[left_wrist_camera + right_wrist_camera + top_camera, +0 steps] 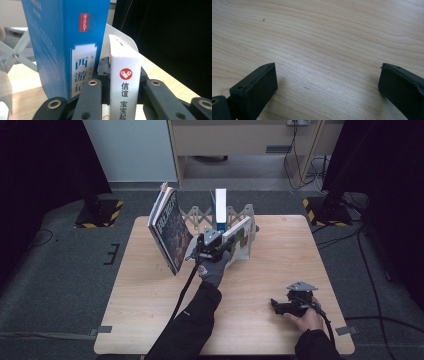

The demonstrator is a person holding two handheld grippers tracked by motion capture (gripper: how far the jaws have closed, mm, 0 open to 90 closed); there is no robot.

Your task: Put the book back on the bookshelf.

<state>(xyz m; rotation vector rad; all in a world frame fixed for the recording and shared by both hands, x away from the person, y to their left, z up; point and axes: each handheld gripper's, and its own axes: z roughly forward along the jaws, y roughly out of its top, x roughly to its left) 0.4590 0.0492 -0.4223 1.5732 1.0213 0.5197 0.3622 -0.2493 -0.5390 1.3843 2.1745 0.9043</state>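
Left gripper has its fingers clamped on the white book's spine, just right of the upright blue book in the rack. Next, I'd judge: seat it upright, then release. Right gripper rests on the counter, fingers apart.

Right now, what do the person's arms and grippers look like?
Both sleeves are black. The left hand wears a grey glove with a red mark. Both the left gripper and right gripper are black, each topped by a grey three-cornered plate, trailing a black cable.

Magazines lean upright at table rear left.
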